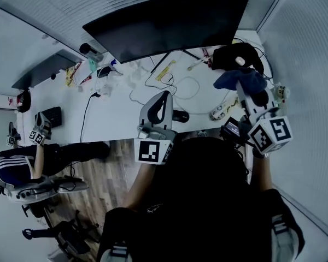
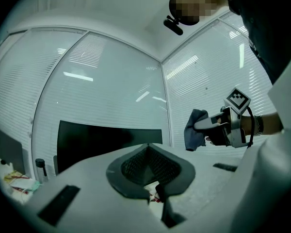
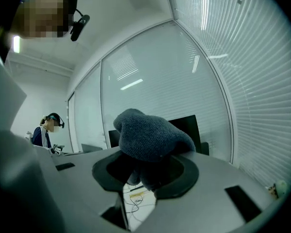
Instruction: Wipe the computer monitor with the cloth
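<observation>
The wide dark monitor stands at the back of the white desk, screen off. A blue-grey cloth is bunched in my right gripper, which is shut on it and held above the desk's right end, below and to the right of the screen. In the right gripper view the cloth fills the jaws and hides part of the monitor. My left gripper hangs over the desk's middle, shut and holding nothing. The left gripper view shows the monitor ahead and the cloth at the right.
Loose cables, a black mouse and small clutter lie on the desk. A black bag sits at the far right corner. A second monitor stands at the left. Another person sits at the left on a chair. Blinds cover the glass walls.
</observation>
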Demonstrator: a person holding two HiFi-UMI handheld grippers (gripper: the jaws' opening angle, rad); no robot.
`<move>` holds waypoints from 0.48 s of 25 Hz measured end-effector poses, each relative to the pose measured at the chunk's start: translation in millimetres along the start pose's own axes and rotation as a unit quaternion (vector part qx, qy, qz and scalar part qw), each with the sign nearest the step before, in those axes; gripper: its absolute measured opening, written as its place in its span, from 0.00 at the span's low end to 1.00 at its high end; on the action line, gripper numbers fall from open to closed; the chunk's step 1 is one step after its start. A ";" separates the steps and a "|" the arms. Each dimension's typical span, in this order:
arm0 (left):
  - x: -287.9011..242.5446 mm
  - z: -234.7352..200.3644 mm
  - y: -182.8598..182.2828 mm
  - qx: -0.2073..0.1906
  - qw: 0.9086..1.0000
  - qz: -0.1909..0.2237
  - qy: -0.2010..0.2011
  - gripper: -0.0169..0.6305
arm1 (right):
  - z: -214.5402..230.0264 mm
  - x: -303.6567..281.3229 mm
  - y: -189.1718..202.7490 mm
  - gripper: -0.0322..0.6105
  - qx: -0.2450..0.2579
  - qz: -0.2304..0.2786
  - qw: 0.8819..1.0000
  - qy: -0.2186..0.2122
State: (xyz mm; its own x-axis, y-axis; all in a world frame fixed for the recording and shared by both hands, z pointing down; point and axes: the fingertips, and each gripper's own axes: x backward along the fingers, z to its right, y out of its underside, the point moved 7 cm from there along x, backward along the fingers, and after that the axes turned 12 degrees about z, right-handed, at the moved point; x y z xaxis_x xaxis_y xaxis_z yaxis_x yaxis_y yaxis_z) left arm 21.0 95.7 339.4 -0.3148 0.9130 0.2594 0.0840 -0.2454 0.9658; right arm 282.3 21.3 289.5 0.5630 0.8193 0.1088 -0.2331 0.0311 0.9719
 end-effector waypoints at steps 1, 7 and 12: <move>2.0 5.2 0.6 -0.001 1.000 -0.003 -0.003 0.04 | -0.3 5.1 3.7 0.24 -0.001 -0.004 1.000 -0.003; 16.4 32.1 4.8 0.001 1.000 0.005 -0.018 0.04 | -3.6 31.4 20.7 0.24 -0.017 -0.010 1.000 -0.024; 16.4 47.1 10.3 0.001 1.000 -0.007 -0.027 0.04 | 0.7 33.7 21.2 0.24 -0.014 -0.018 0.999 -0.038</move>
State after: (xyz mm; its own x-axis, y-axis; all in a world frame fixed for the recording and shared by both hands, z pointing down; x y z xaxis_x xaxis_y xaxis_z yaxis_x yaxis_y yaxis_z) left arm 61.3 123.5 353.6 -0.2647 0.9325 0.2459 0.0824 -0.2321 0.9692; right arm 296.9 49.1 313.9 0.6302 0.7710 0.0913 -0.2333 0.0760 0.9694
